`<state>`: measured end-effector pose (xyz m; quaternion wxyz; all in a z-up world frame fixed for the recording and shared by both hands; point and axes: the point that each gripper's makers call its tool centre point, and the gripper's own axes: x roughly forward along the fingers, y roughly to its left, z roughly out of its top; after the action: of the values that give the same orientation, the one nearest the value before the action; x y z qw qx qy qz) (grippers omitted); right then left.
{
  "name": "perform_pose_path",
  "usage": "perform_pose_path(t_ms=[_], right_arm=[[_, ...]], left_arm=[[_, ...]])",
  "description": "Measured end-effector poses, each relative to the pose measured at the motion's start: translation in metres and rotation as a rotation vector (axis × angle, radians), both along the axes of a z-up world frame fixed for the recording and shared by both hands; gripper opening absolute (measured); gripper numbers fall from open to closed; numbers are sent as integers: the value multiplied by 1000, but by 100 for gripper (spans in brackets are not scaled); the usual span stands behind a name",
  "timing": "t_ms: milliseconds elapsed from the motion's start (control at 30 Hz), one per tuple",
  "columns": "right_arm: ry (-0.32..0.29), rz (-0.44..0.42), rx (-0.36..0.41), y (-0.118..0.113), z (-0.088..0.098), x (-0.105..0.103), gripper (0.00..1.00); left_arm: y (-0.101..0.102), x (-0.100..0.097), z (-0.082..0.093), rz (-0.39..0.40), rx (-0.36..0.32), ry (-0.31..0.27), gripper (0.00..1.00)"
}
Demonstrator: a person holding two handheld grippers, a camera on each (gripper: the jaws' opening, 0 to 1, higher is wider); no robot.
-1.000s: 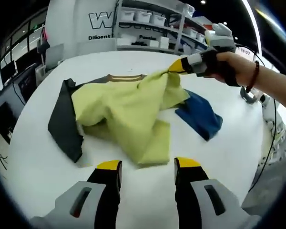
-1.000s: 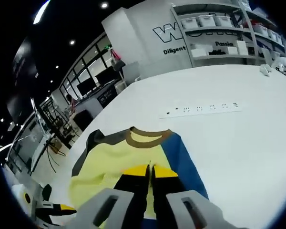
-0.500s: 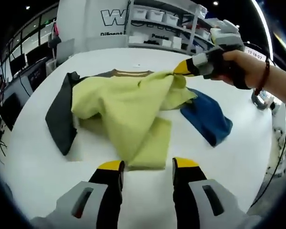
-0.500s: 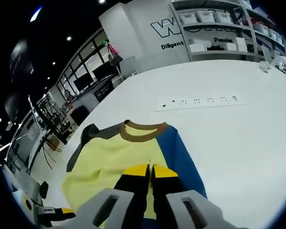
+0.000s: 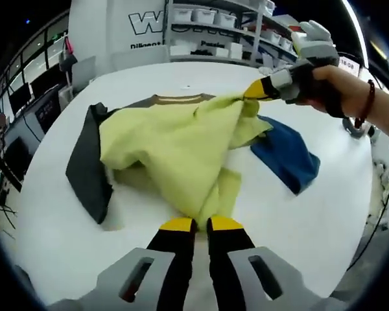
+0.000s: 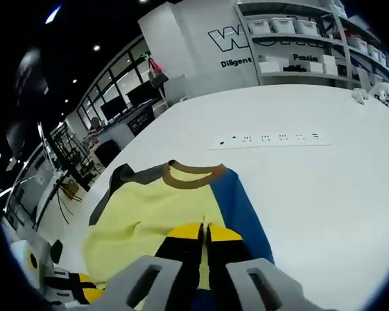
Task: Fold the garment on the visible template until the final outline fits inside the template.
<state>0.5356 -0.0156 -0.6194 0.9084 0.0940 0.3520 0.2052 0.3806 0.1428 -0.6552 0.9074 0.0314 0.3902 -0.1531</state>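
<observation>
A garment with a yellow-green body [image 5: 162, 146], a dark grey sleeve [image 5: 85, 172], a blue sleeve [image 5: 285, 152] and a brown collar [image 5: 176, 99] lies rumpled on the white table [image 5: 58, 240]. My left gripper [image 5: 201, 224] is shut on the yellow hem at the near edge. My right gripper [image 5: 256, 89], held by a hand, comes in from the right and pinches a raised fold of yellow cloth. In the right gripper view my right gripper [image 6: 205, 227] is shut on the yellow cloth, with the collar [image 6: 193, 175] beyond it and my left gripper [image 6: 84, 285] low at the left.
A white power strip [image 6: 272, 138] lies on the table beyond the garment. Shelves with white bins [image 5: 214, 29] stand behind the table. Desks with monitors [image 6: 126, 107] line the left side. A small object [image 5: 353, 129] sits near the right table edge.
My left gripper was open in front of the hem and has now shut on it. The right gripper has kept its hold on the raised fold.
</observation>
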Motion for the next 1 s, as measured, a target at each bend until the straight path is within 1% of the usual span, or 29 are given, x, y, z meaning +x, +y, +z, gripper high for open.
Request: perform_pose_path(t_ms=[100,133,167,200,267,300,333,400,433,500,533,633,700,733,800,833,867,900,933,1000], right_arm=[[0,1,-7,-2,1,-3,0],[-1,7,-16,-2,1,-7,0],[0,9,-19,-2,1,-8,0],[2,13,-26,-2,1,-11,0],[-4,36,-54,-1,3,-18,0],[-6,44,-69,0,4,-21,0],[-22,56,-95,0,7,-27,0],[-31,71,-115,1,10,-34,0],[-33,74,-125,1,11,-36,0],[-44,90,-158,0,13,-41,0],[-47,93,-165,0,13,-41,0],[-46,102,-187,-2,14,-46,0],[-45,118,-182,0,14,-49,0],[-44,128,-188,1,13,-51,0],[-47,132,-198,0,12,-52,0],[-42,133,-195,-1,11,-52,0],[-36,133,-193,-1,10,-53,0],[-31,134,-195,-2,8,-54,0],[-27,133,-198,-3,7,-54,0],[-21,131,-198,-4,5,-55,0]], left_arm=[[12,-2,9,-4,11,-7,6],[19,-2,15,7,19,-10,5],[22,-2,16,7,28,-8,5],[29,-1,21,3,59,-11,5],[40,2,29,8,95,-5,5],[44,4,33,-7,118,-11,5],[48,7,38,-19,146,-30,5],[55,13,50,-45,211,-56,5],[55,16,53,-47,217,-60,5],[52,22,61,-67,217,-78,5],[51,24,62,-66,213,-79,5],[43,37,71,-91,193,-107,5],[33,45,75,-134,176,-124,5],[30,48,78,-136,163,-131,5],[18,58,83,-170,130,-149,5],[15,60,83,-180,129,-152,5],[10,64,83,-208,131,-153,5],[7,68,83,-213,133,-154,5],[2,71,82,-241,142,-149,5],[-3,78,82,-257,147,-160,6]])
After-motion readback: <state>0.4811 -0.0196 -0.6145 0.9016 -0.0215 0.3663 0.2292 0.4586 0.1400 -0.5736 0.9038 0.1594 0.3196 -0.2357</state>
